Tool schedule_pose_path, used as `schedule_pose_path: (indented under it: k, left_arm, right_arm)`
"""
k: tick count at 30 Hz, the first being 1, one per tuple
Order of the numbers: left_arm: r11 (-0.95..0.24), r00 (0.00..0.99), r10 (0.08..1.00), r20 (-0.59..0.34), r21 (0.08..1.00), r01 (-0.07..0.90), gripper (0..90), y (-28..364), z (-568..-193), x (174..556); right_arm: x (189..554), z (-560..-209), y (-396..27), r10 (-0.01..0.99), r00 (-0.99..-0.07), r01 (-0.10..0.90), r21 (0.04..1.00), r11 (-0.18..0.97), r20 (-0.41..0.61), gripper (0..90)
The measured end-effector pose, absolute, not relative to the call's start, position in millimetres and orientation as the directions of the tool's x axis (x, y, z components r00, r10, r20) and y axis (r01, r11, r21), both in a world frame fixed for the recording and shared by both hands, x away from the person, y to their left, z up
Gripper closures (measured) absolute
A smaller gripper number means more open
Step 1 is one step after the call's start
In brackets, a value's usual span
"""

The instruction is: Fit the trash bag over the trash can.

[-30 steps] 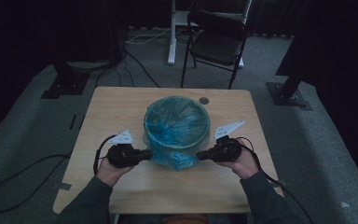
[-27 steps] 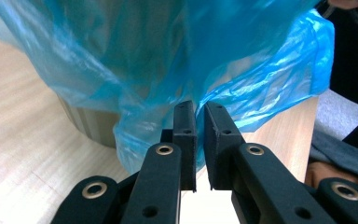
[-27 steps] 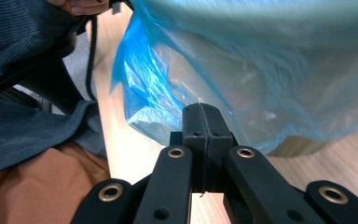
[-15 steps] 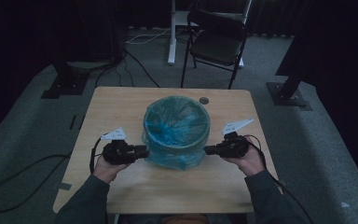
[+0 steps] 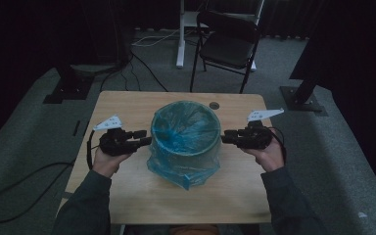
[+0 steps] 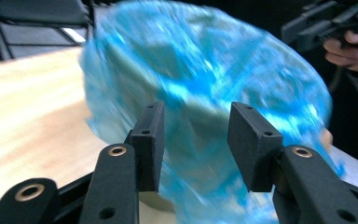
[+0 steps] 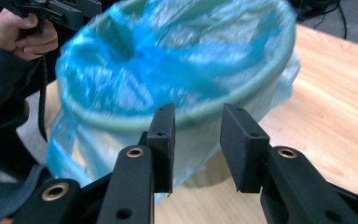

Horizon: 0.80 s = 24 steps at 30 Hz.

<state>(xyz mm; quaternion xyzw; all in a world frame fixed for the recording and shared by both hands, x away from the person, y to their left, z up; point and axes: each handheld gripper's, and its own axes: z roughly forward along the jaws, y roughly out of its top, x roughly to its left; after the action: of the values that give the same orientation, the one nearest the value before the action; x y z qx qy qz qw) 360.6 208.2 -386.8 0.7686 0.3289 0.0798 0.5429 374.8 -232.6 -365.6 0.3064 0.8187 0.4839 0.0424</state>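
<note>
**2 hand-held grippers flanking a lined bin**

A round bin lined with a blue plastic bag is sitting near the middle of the wooden table, the bag's edge draping over the rim and down the near side. The left hand-held gripper is pointing at the bin's left side, its jaws spread apart with nothing between them. The right hand-held gripper is facing the bin's right side, jaws likewise parted and empty. A black chair is standing beyond the table.
</note>
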Motion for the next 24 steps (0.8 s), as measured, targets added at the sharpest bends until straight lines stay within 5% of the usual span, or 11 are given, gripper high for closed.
schedule_pose_path:
  k: [15, 24]
  left_arm:
    - [-0.122, 0.674, 0.681, -0.287, 0.863, 0.491, 54.9, 201, -385, 413]
    - [-0.182, 0.693, 0.688, -0.215, 0.873, 0.452, 55.7, 184, -372, 418]
  right_arm:
    - [408, -369, -223, 0.589, -0.759, 0.514, 0.811, 0.280, 0.277, 61.7]
    - [416, -373, -220, 0.592, -0.752, 0.531, 0.799, 0.283, 0.290, 61.5]
